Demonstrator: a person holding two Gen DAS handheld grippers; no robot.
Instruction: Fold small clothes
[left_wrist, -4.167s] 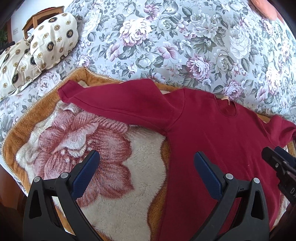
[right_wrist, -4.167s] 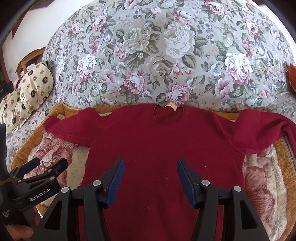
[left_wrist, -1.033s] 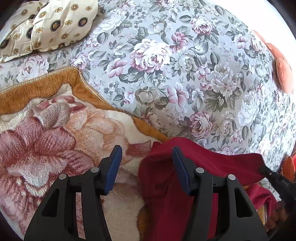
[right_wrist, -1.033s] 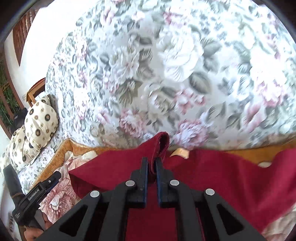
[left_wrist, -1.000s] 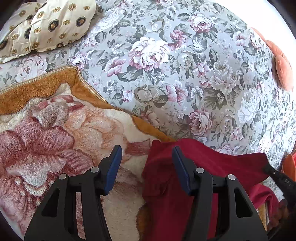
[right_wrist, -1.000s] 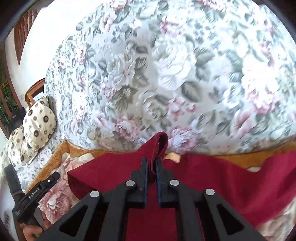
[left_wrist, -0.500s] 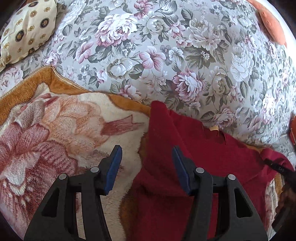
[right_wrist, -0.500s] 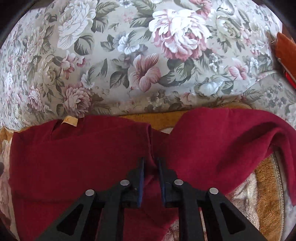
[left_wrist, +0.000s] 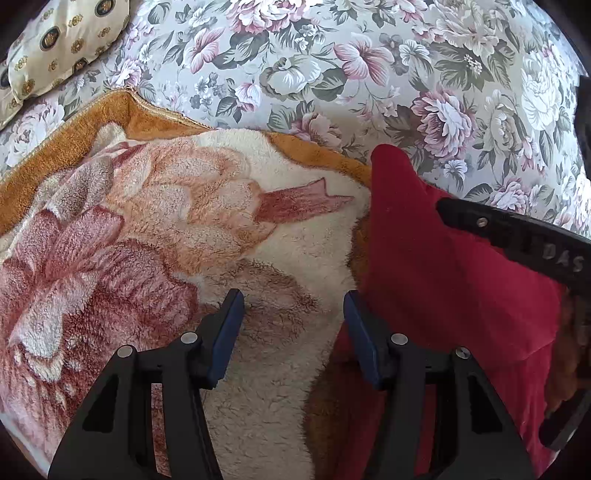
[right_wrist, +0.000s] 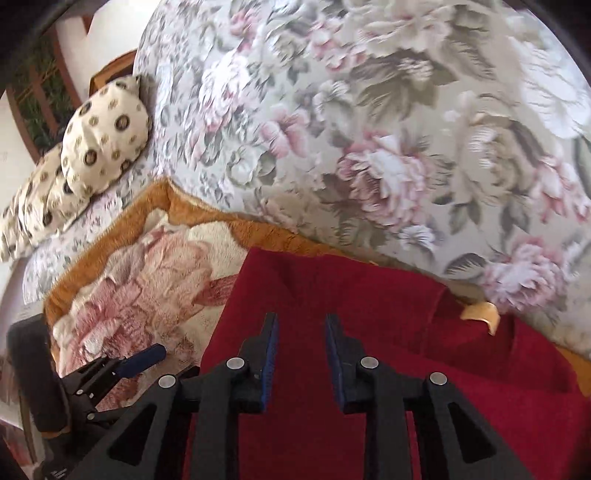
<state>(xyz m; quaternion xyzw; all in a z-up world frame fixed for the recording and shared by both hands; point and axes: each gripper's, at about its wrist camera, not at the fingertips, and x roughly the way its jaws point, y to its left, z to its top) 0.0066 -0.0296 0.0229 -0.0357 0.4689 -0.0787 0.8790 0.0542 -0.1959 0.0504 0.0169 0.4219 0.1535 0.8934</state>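
**Both grippers over a red sweater**

Right gripper (right_wrist: 300, 341), lower centre, jaws just opening, parted and empty above the red sweater (right_wrist: 369, 332). Left gripper (left_wrist: 293, 321) half open, empty, over the fleece blanket (left_wrist: 147, 229) beside the sweater's left edge.

Red top (right_wrist: 369, 387) lower part cut off, floral bedspread (right_wrist: 406, 129) blurred

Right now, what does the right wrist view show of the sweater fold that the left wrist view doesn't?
Only the right wrist view shows the tan neck label, the collar, and the open right gripper, its jaws just opened, over the folded sweater.

Only the left wrist view shows the open left gripper over bare fleece blanket, beside the sweater's left edge.

Both show the red sweater, blanket, floral bedspread and patterned pillow.
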